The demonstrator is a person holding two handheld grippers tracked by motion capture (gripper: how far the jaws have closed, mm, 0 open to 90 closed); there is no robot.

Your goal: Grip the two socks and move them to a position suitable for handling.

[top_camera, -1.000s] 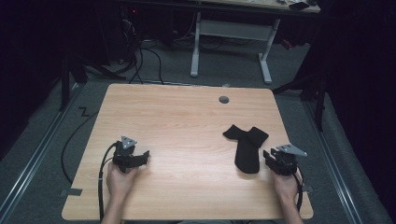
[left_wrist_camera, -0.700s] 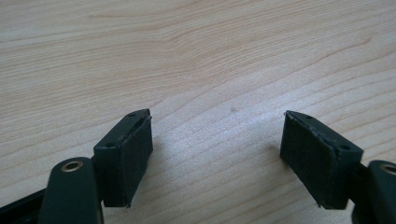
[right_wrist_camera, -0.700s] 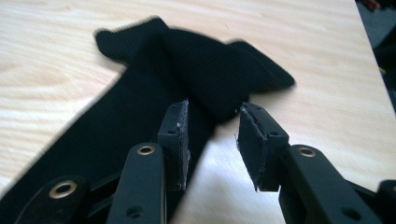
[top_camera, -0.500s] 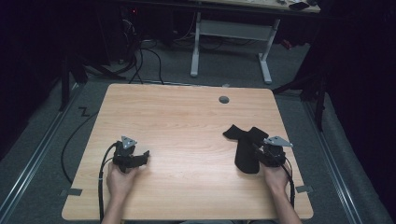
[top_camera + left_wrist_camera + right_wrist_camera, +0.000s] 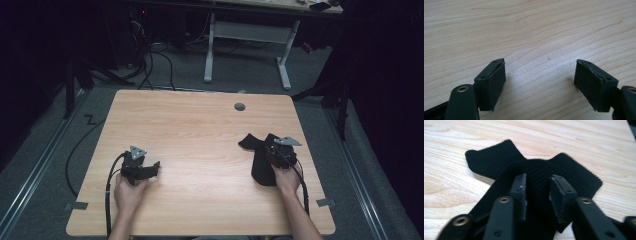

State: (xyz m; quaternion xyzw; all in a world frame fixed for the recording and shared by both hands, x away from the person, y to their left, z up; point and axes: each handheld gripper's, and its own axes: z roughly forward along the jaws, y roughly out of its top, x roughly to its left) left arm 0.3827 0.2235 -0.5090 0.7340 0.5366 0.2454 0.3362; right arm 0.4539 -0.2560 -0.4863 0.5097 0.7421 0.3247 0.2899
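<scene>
Black ribbed socks (image 5: 257,162) lie in a crossed heap on the right side of the wooden table (image 5: 200,130). My right gripper (image 5: 271,150) rests on top of them. In the right gripper view its jaws have just been closing and stand half apart, with sock fabric (image 5: 537,170) lying between them, and the right gripper (image 5: 537,192) pads do not pinch it. Two cuffs (image 5: 486,160) fan out ahead. My left gripper (image 5: 156,167) lies at the table's left front. The left gripper (image 5: 540,82) is open over bare wood, its pads (image 5: 496,82) wide apart.
A grey grommet (image 5: 240,106) is set near the table's far edge. The socks are close to the table's right edge (image 5: 312,165). Behind the table stand a white desk frame (image 5: 245,30) and cables on the floor (image 5: 150,65).
The right hand has slid left and forward from the table's right edge onto the socks, and its jaws have narrowed. The left hand has stayed put.
</scene>
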